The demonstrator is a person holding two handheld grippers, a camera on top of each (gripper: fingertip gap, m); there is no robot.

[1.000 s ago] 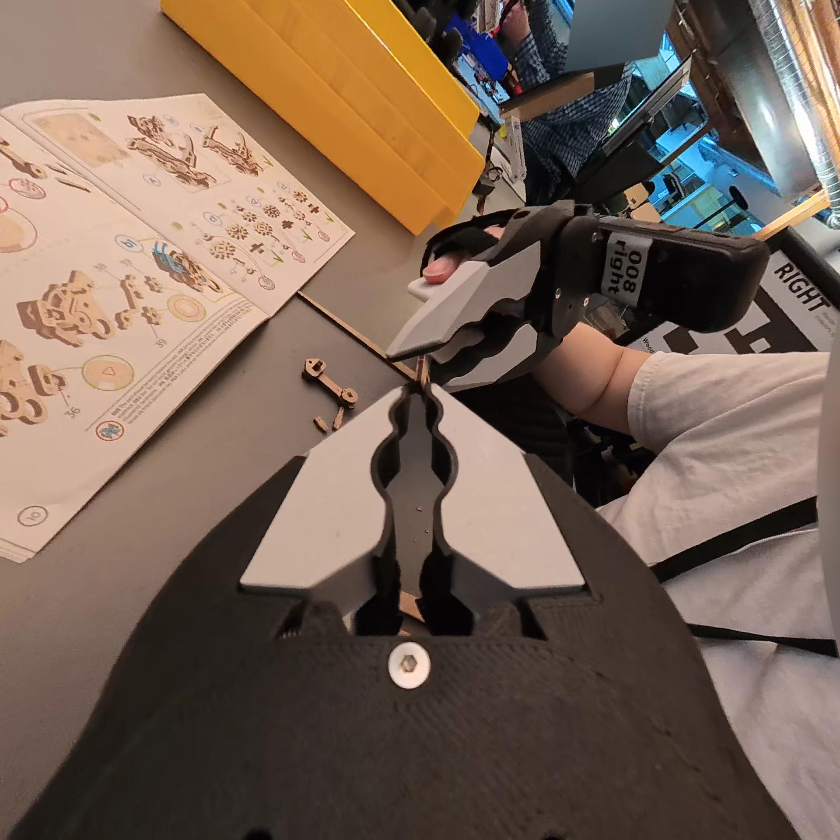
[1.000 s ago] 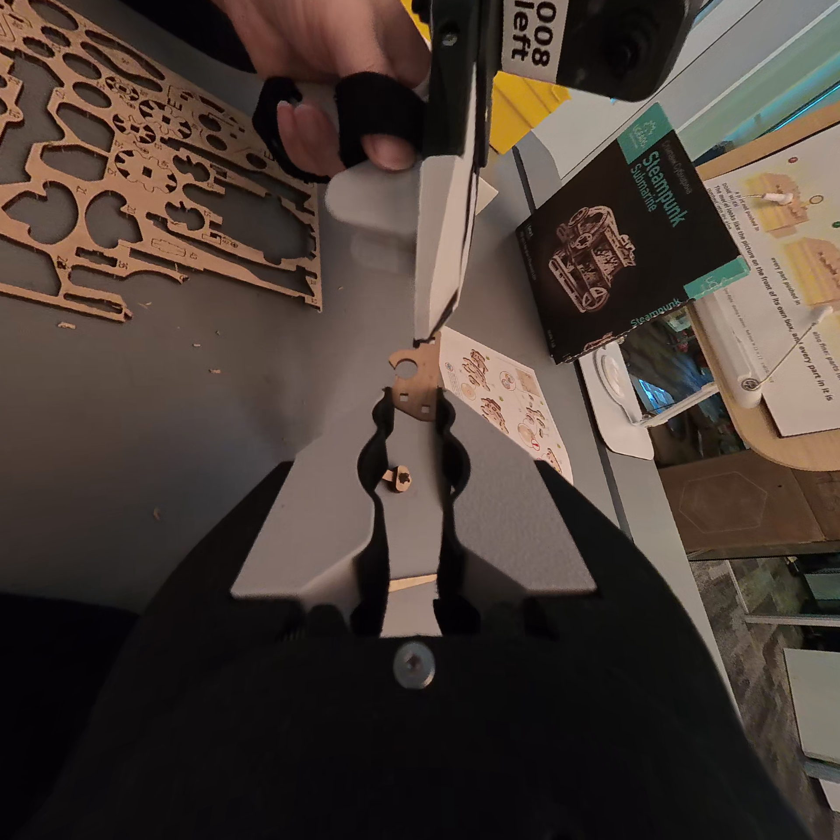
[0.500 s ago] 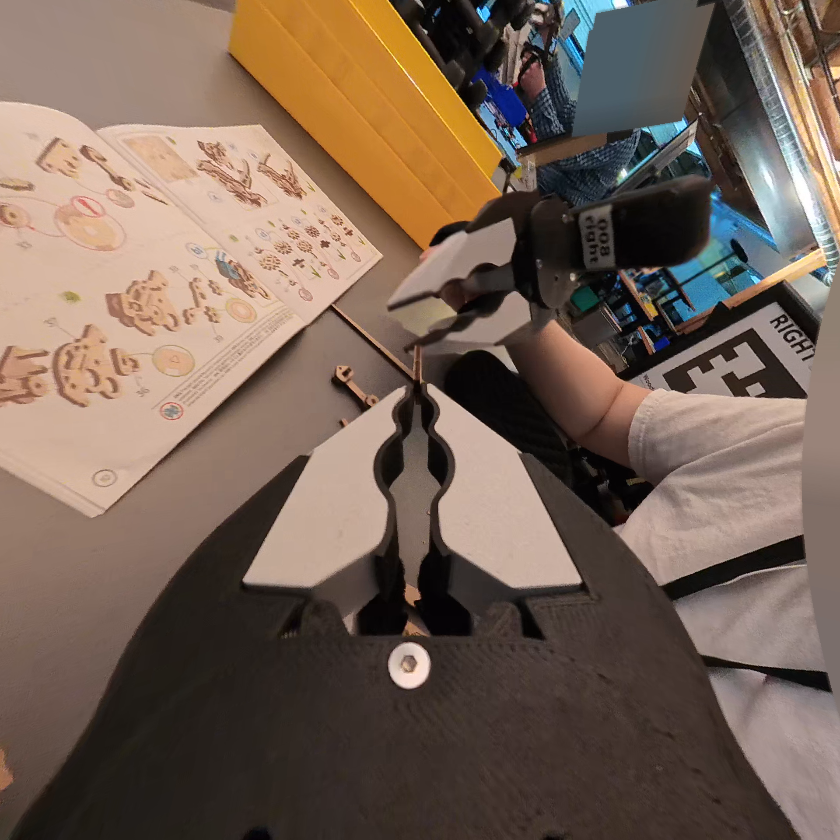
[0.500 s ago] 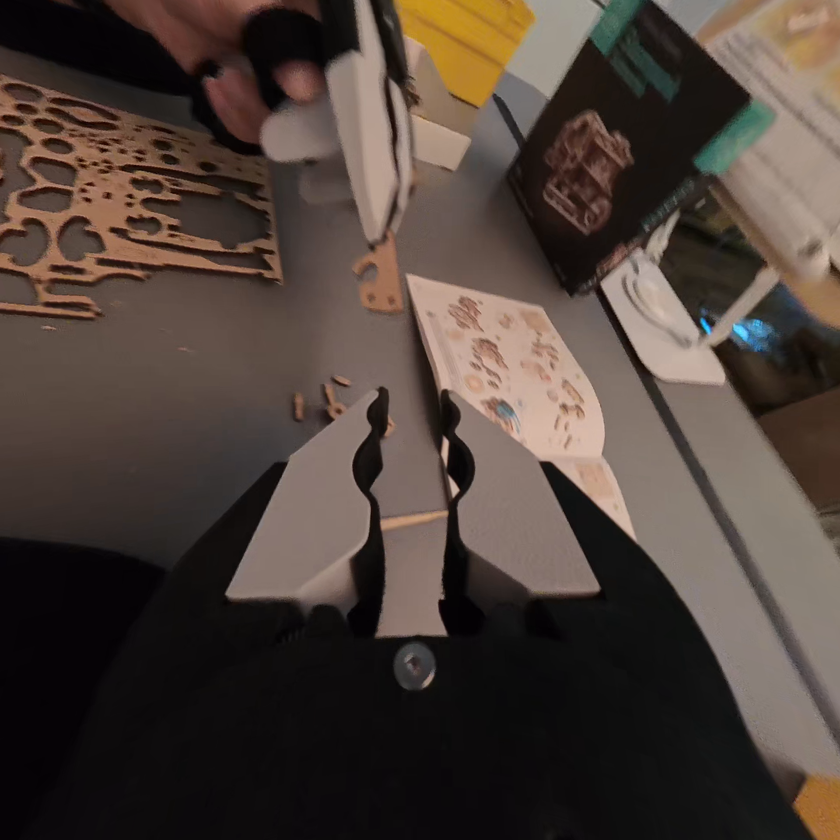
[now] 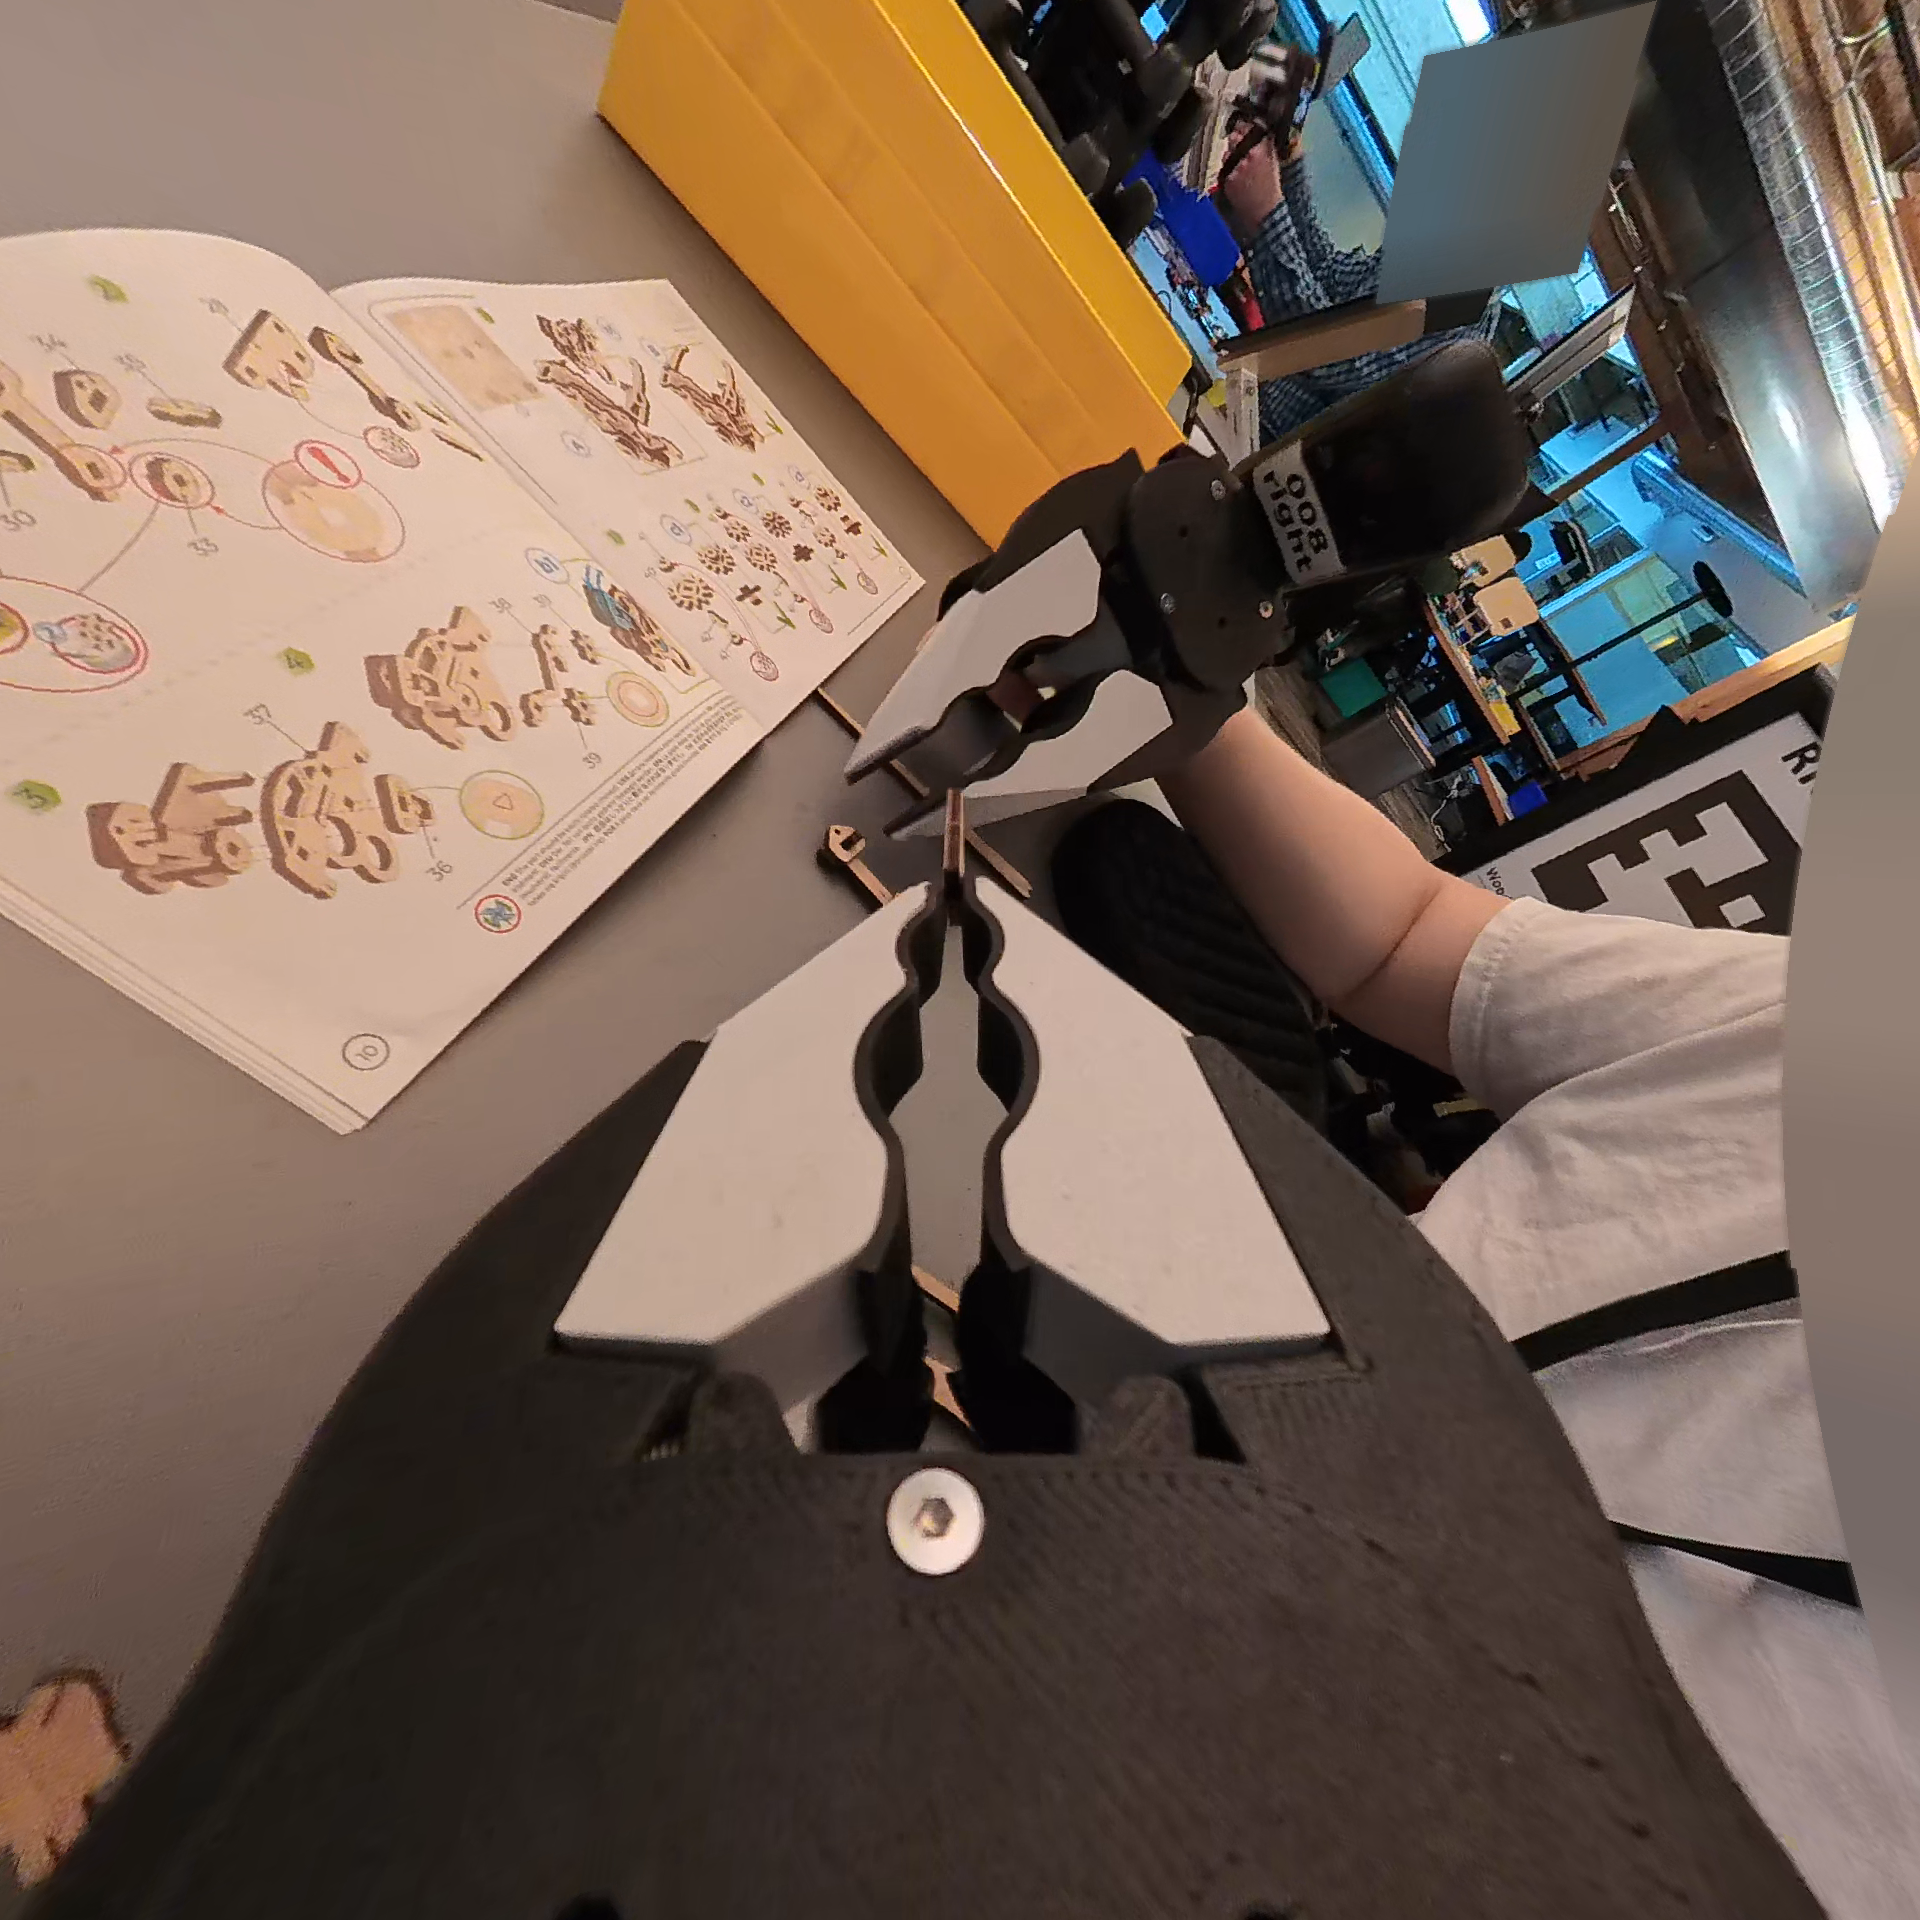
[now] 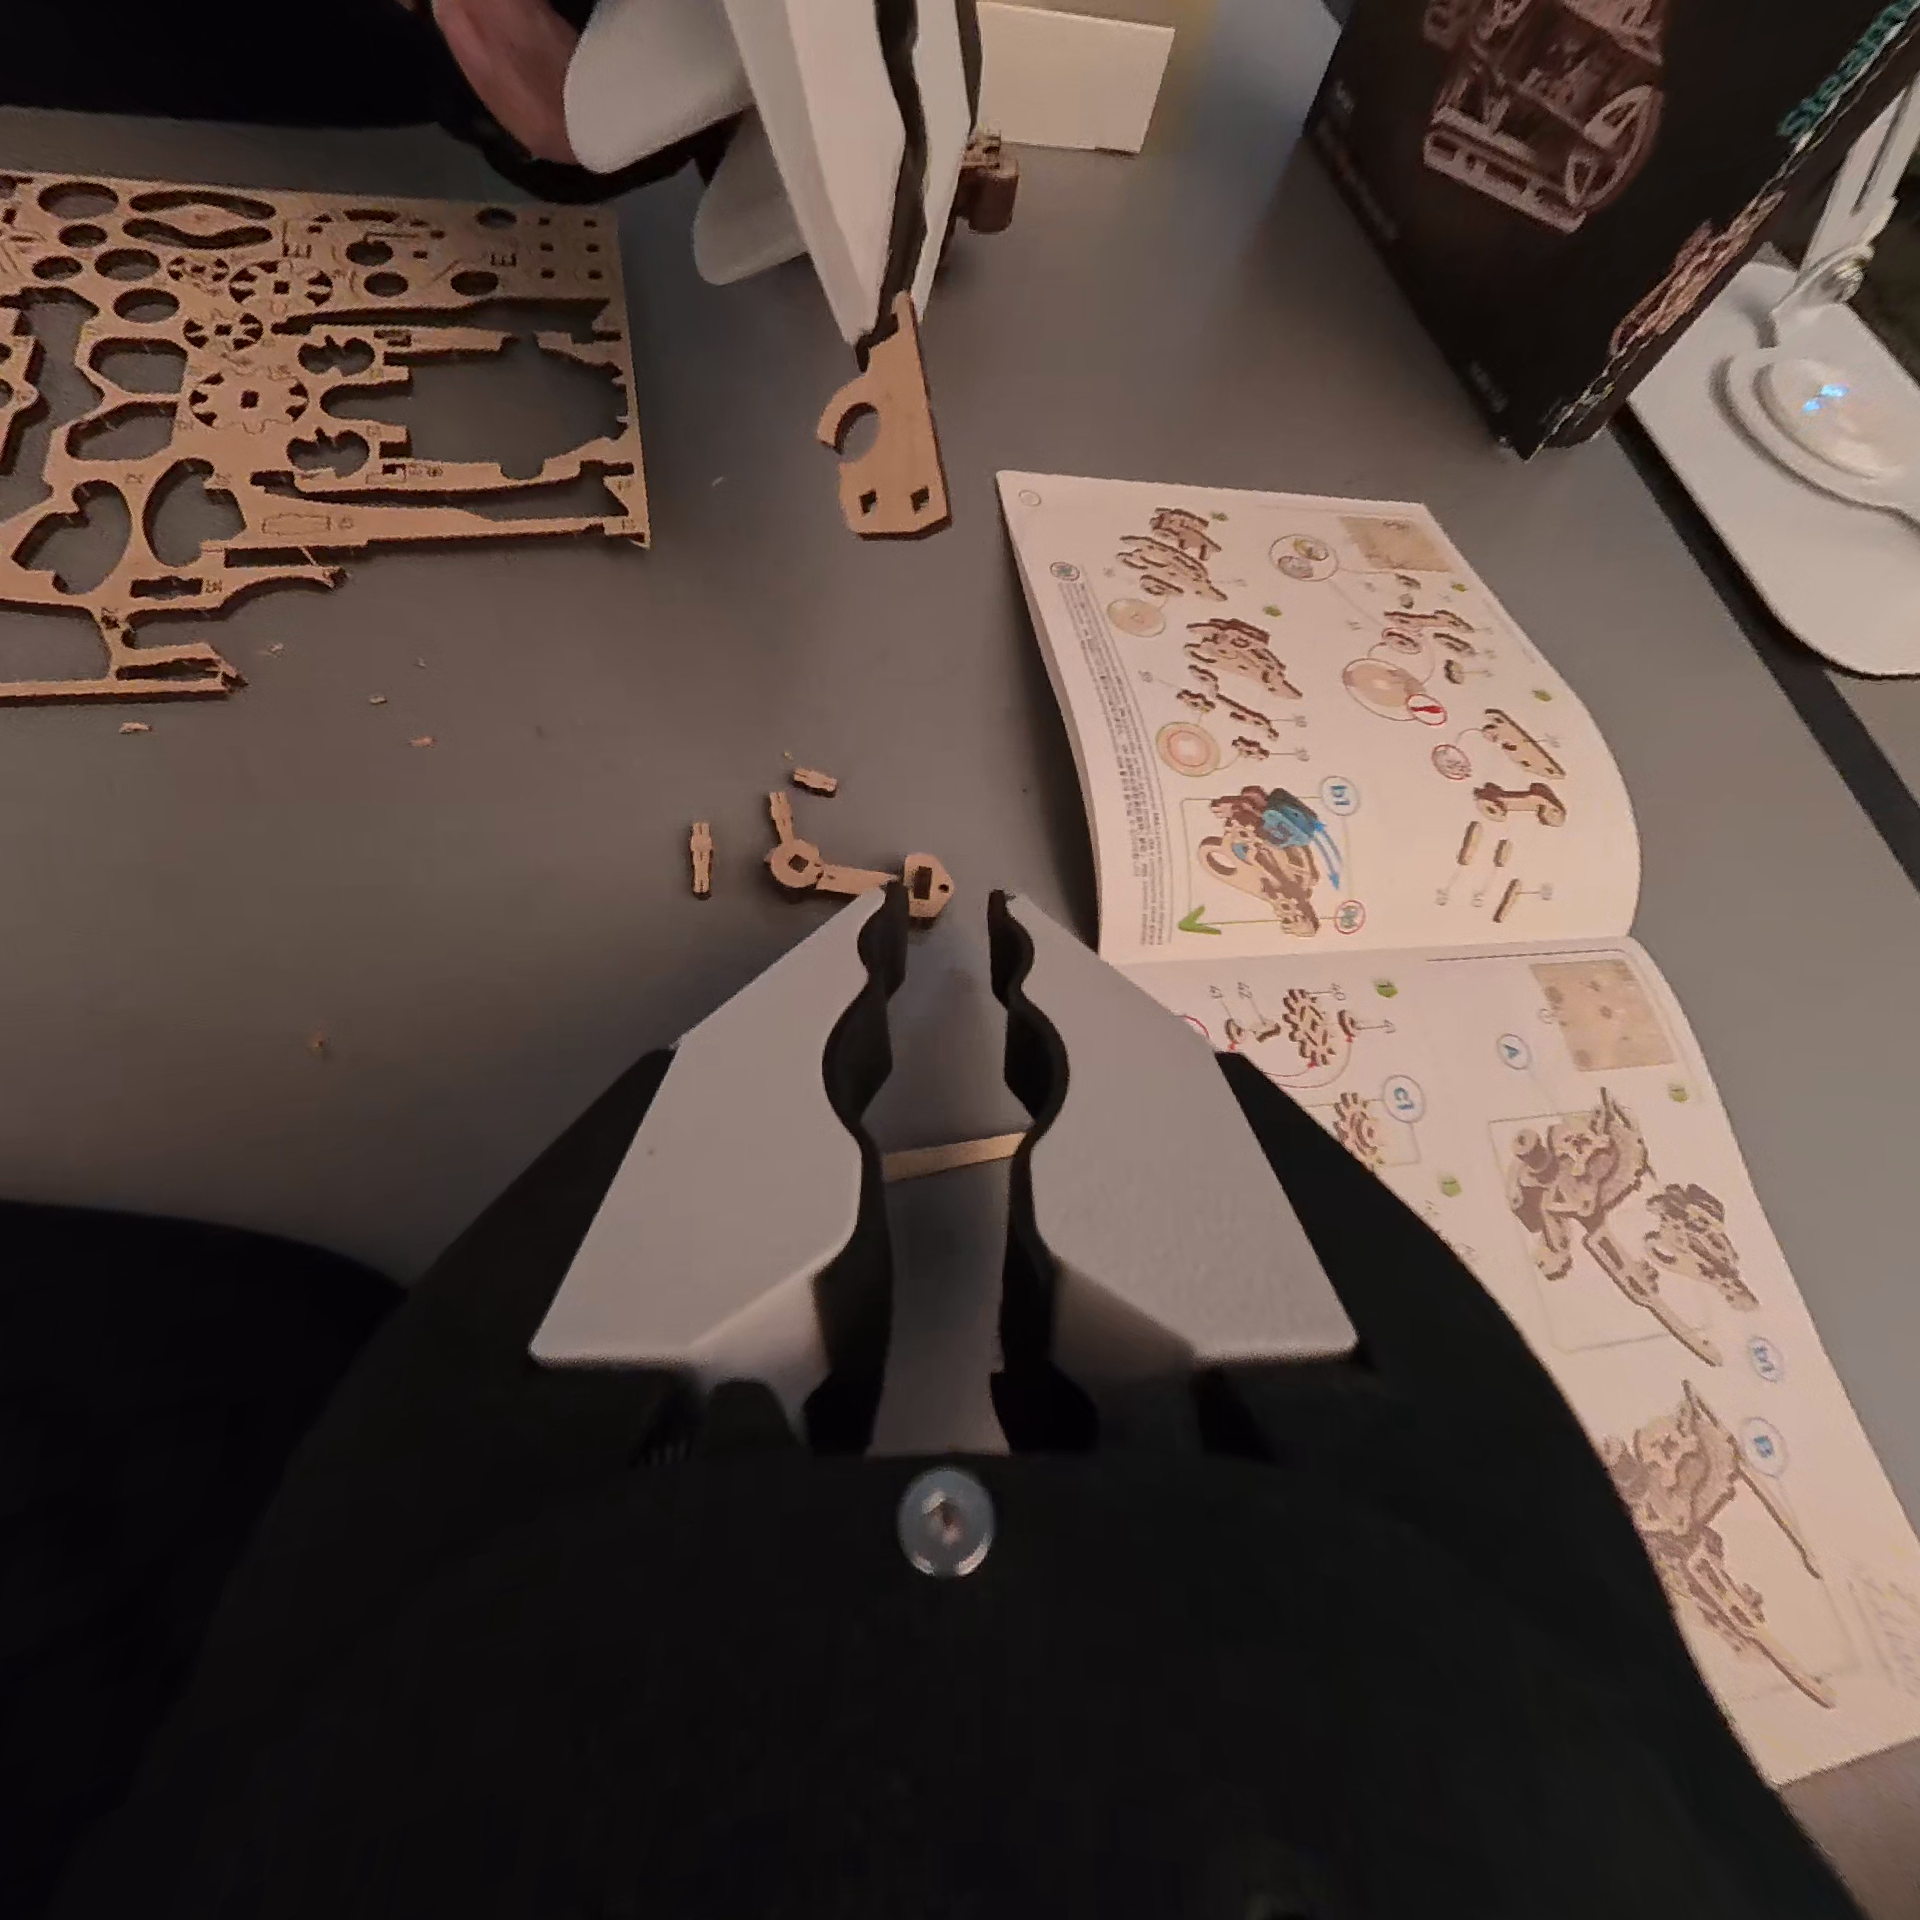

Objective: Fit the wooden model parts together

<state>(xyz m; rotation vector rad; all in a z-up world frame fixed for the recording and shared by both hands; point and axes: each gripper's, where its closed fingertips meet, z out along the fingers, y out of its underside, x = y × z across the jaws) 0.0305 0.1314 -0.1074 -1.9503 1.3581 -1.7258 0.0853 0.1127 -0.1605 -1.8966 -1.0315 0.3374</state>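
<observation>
My left gripper [image 5: 948,896] is shut on a flat wooden part with a round notch and two square holes [image 6: 891,436], held above the grey table [image 6: 416,935]. The part shows edge-on in the left wrist view [image 5: 951,847]. My right gripper [image 6: 940,906] is open and empty, low over the table. Just past its fingertips lie a small wooden lever [image 6: 831,875] and a few short wooden pegs [image 6: 701,857]. The right gripper also shows in the left wrist view [image 5: 878,800], jaws apart, close to the held part. The left gripper hangs at the top of the right wrist view [image 6: 883,322].
A punched-out wooden sheet [image 6: 312,416] lies at the left and an open instruction booklet [image 6: 1351,831] at the right. A black box [image 6: 1558,208] and a white lamp base [image 6: 1818,468] stand behind. A yellow bin [image 5: 883,239] sits at the table's far side. A thin wooden stick [image 6: 951,1155] lies under my right gripper. My right fingertips sit around 9 centimeters from my left ones. Left tips and right tips are each some 35 centimeters from the white lamp base [image 6: 1818,468].
My right gripper has opened, let go of the flat part and drawn back down toward the small parts on the table. My left gripper still holds the flat part.
</observation>
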